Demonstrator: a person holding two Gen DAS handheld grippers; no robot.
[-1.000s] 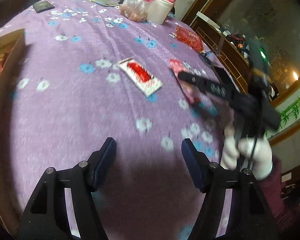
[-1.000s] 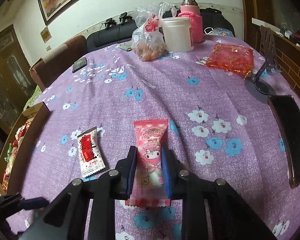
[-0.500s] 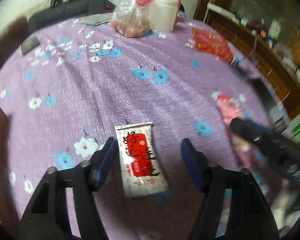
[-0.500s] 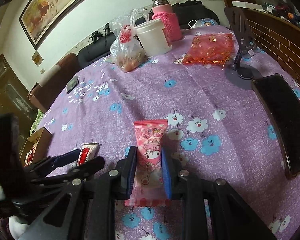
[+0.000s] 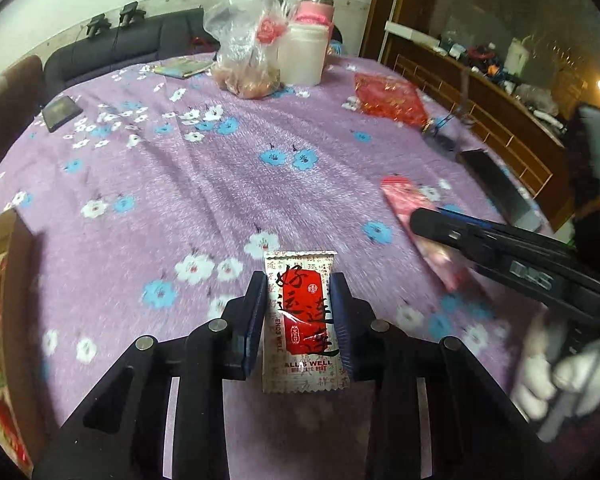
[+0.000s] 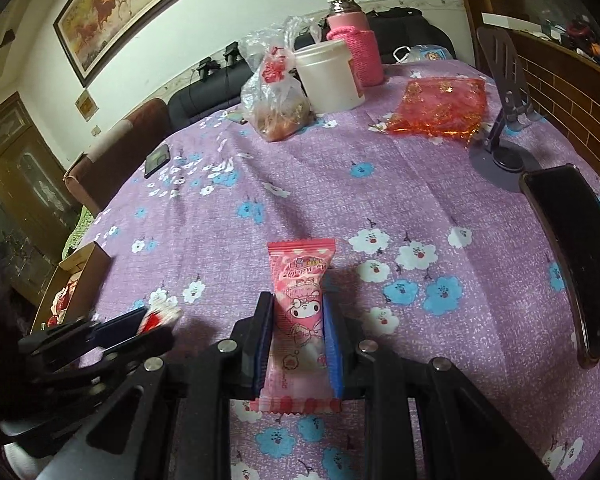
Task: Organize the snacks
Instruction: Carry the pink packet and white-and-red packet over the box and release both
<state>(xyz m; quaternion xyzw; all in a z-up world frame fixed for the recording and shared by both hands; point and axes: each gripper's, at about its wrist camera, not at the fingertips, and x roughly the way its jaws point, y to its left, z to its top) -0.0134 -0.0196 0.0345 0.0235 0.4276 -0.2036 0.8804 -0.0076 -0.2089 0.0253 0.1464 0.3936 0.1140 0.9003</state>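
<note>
My left gripper (image 5: 300,292) is shut on a white snack packet with a red label (image 5: 302,320), held over the purple flowered tablecloth (image 5: 220,184). My right gripper (image 6: 296,312) is shut on a pink cartoon snack packet (image 6: 300,304). In the left wrist view the right gripper (image 5: 424,220) shows at the right with the pink packet (image 5: 408,200) in it. In the right wrist view the left gripper (image 6: 140,324) shows at the lower left with the white packet (image 6: 156,316). A cardboard box of snacks (image 6: 66,292) stands at the table's left edge.
At the back stand a plastic bag of food (image 6: 276,100), a white tub (image 6: 328,76) and a pink-sleeved bottle (image 6: 354,40). A red foil bag (image 6: 440,108), a phone stand (image 6: 504,120) and a dark phone (image 6: 572,256) lie at the right. Another phone (image 6: 158,158) lies far left.
My left gripper moved onto the white packet and shut on it. My right gripper kept its hold on the pink packet and shifted slightly.
</note>
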